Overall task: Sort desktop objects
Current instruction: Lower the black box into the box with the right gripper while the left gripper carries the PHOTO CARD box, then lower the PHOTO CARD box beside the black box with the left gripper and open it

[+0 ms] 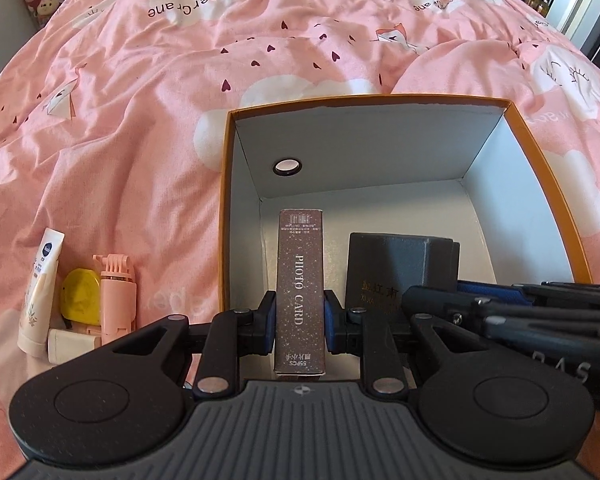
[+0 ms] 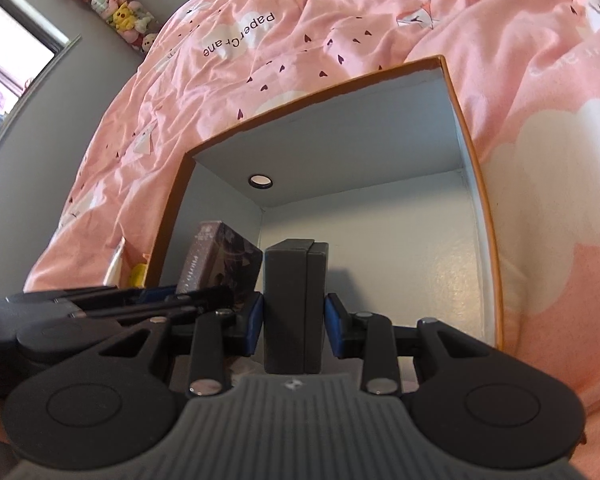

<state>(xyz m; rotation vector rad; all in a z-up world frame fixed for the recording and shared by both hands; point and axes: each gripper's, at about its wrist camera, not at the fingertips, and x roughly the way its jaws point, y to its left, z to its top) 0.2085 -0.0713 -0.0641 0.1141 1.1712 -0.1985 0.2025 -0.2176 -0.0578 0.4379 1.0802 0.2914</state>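
Note:
My left gripper (image 1: 299,322) is shut on a brown "PHOTO CARD" box (image 1: 300,272) and holds it inside an open orange-rimmed box with white walls (image 1: 420,148). My right gripper (image 2: 294,322) is shut on a dark grey case (image 2: 294,300) and holds it in the same open box (image 2: 380,140). The two grippers are side by side. The grey case (image 1: 396,268) shows right of the card box in the left wrist view. The card box (image 2: 216,260) shows left of the case in the right wrist view.
The open box lies on a pink bedspread (image 1: 140,120). Left of it lie a white tube (image 1: 40,292), a yellow round item (image 1: 80,296), a pink device (image 1: 116,292) and a small white block (image 1: 68,344). A black ring hole (image 1: 287,166) is in the box's far wall.

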